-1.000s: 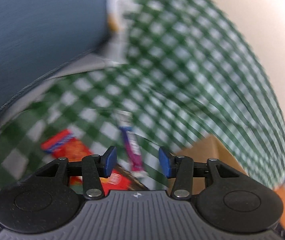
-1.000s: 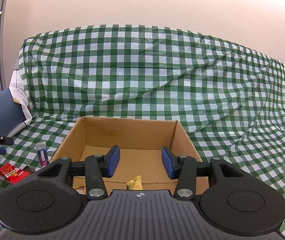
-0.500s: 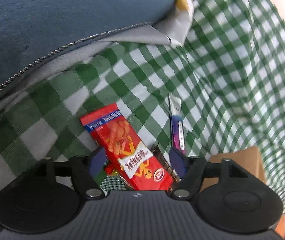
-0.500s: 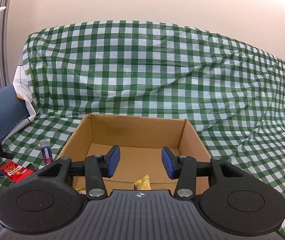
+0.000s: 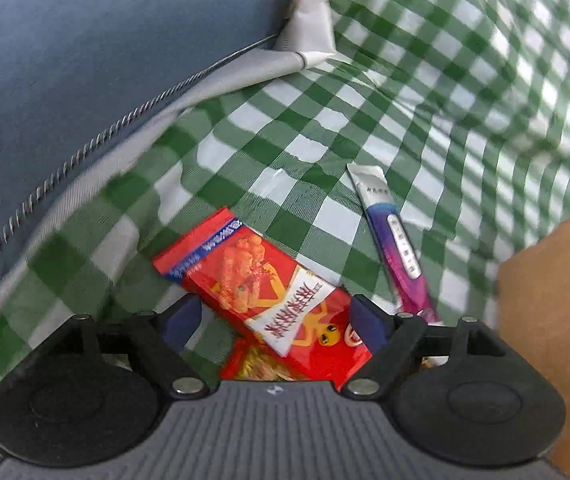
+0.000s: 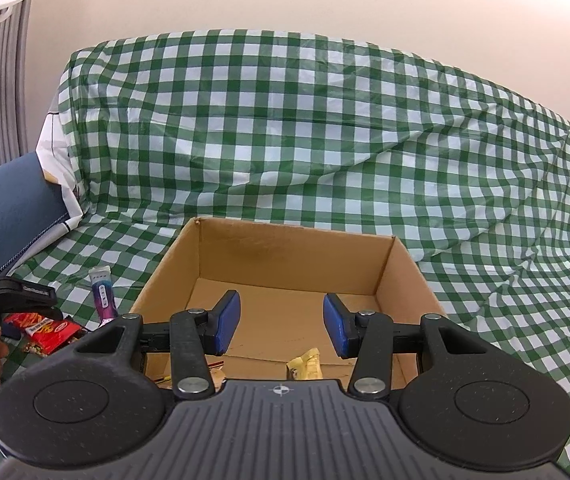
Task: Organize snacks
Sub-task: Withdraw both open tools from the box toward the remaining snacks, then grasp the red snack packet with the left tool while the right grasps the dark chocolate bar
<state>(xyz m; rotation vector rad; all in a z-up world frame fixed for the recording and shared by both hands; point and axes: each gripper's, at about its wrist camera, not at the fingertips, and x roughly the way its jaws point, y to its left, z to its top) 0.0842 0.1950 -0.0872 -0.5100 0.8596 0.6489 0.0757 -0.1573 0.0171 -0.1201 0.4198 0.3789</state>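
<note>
Left gripper [image 5: 273, 322], jaws opening and empty, over flat red foil snack packet [image 5: 261, 288] on checked cloth beside brown cardboard box [image 6: 293, 280]; right gripper [image 6: 282, 326] parted, empty: pads risk pinching cloth or second red packet [image 5: 257, 364] beneath.

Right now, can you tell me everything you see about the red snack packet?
The red snack packet is a flat, shiny wrapper printed with fried pieces, a white label and a blue band at one end. It lies slantwise on the green checked cloth, its near end over another red packet. The left gripper, jaws opening, straddles it without touching. A purple stick pack lies beside it.
</note>
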